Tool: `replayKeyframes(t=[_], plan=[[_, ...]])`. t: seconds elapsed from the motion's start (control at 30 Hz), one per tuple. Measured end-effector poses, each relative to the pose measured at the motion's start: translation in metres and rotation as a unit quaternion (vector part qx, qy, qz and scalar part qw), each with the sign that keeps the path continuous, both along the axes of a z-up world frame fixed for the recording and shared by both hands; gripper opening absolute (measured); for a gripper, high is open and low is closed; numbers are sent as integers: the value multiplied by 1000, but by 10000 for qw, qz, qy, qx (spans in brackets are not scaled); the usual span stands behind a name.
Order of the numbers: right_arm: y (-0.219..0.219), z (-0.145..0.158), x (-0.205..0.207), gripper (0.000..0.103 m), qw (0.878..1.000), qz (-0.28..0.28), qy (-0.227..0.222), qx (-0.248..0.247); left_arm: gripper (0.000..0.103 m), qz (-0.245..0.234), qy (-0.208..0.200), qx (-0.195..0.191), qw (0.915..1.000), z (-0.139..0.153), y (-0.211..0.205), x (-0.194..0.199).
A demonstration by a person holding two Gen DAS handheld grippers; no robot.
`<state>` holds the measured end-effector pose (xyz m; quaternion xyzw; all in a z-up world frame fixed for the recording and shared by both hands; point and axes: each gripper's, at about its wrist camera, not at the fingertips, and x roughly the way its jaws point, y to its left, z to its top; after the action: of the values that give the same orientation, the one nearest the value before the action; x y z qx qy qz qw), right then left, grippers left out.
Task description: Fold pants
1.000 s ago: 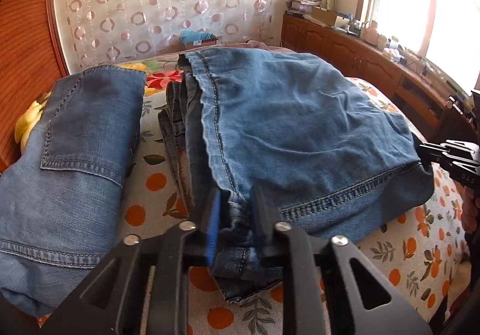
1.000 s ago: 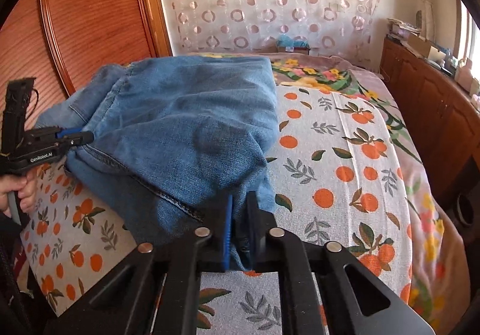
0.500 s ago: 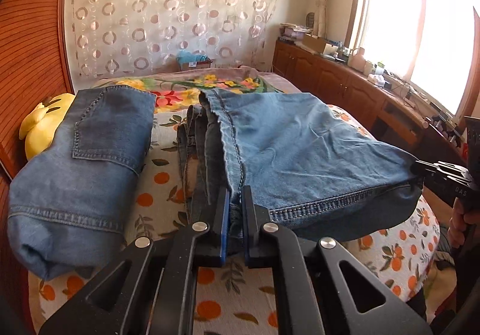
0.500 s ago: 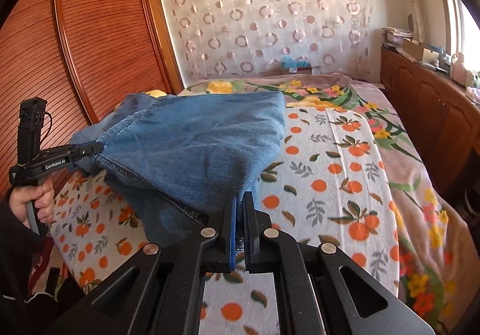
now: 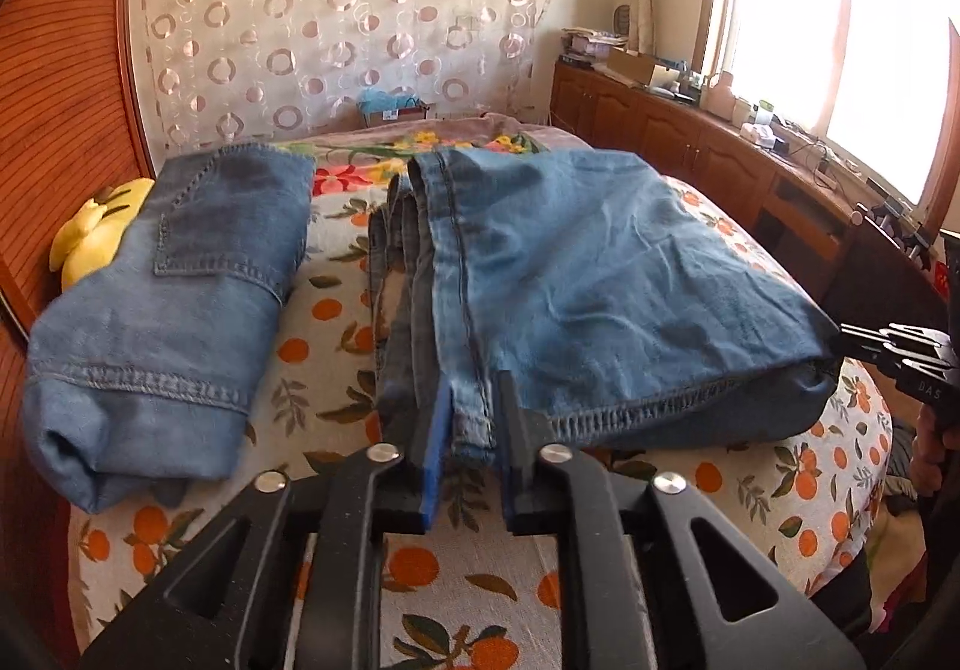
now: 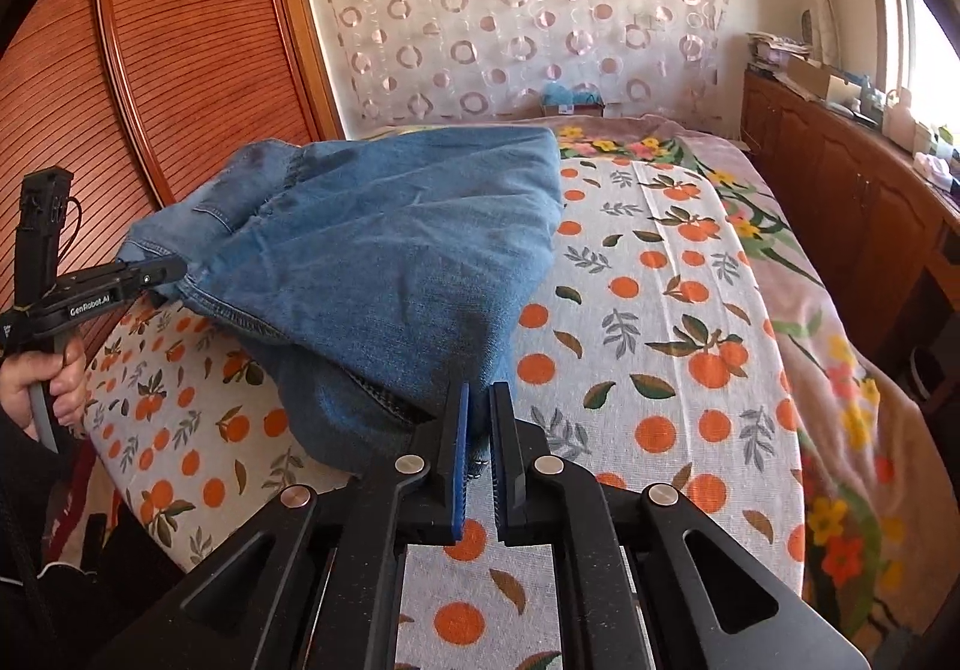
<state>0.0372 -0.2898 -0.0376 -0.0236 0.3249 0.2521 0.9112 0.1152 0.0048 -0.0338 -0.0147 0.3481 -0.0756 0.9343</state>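
Note:
A pair of blue jeans [image 5: 600, 274] lies folded on the bed, its near hem lifted off the sheet between my two grippers. My left gripper [image 5: 474, 388] has the hem's left corner between its pads; its jaws are opening, and the denim still fills the gap. From the right wrist view this left gripper [image 6: 174, 271] holds that corner of the jeans [image 6: 390, 250] above the sheet. My right gripper [image 6: 478, 391] pinches the other corner at its tips while its jaws open slightly. The left wrist view shows that right gripper [image 5: 846, 337] at the raised hem's far end.
A second pair of jeans [image 5: 180, 298] lies folded at the left, beside a yellow plush toy [image 5: 90, 238]. The orange-print bedsheet [image 6: 660, 310] stretches bare to the right. A wooden wardrobe [image 6: 150, 70] stands at the left and low cabinets [image 5: 720, 154] along the window. A hand [image 6: 36, 376] grips the left handle.
Both grippers drew back toward the bed's near edge with the hem, so more of the room shows. Since half a second ago the left jaws have widened around the denim.

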Motion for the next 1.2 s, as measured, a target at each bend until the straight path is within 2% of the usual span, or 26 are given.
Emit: replayKeyframes(t=[0.07,0.1,0.13,0.2,0.3,0.43,0.5,0.6,0.63,0.67,0.7,0.73,0.83,1.03,1.2], plan=[[-2,3,0,11,10000,-21,-50,5,35,-3,-72,-7,10000,6,1,4],[-3,5,1,19,10000,-44,-85,4,47,15,-141,5,9999,11,1,7],[-2,7,3,24,9999,-71,-123,9,49,-7,-218,4,9998,14,1,12],[-2,7,12,39,9999,-93,-142,33,49,-52,-261,59,9996,18,-1,26],[7,5,28,46,9998,-123,-112,71,49,-153,-250,209,9994,21,-7,59],[26,-4,47,47,10000,-23,0,80,49,-287,-107,360,9989,19,-10,115],[35,-9,54,47,10000,10,48,9,49,-401,-31,319,9987,15,-9,141],[38,-14,60,48,9999,-9,111,-73,49,-383,200,367,9984,7,-7,169],[38,-15,62,48,9999,-3,126,-77,48,-388,261,377,9982,5,-6,175],[38,-16,63,49,9999,-1,142,-77,42,-428,306,387,9979,2,-6,180],[38,-18,64,51,9998,3,162,-76,25,-472,372,430,9973,0,-7,185],[36,-17,65,51,9998,6,182,-72,23,-447,459,494,9967,-2,-7,189],[35,-20,68,53,9997,12,260,-38,19,-394,436,539,9968,-4,-5,193],[38,-24,70,54,9995,12,324,-25,18,-8,298,972,9948,-10,-5,205],[36,-24,67,54,9993,-8,375,-1,19,25,241,966,9950,-10,-4,203]])
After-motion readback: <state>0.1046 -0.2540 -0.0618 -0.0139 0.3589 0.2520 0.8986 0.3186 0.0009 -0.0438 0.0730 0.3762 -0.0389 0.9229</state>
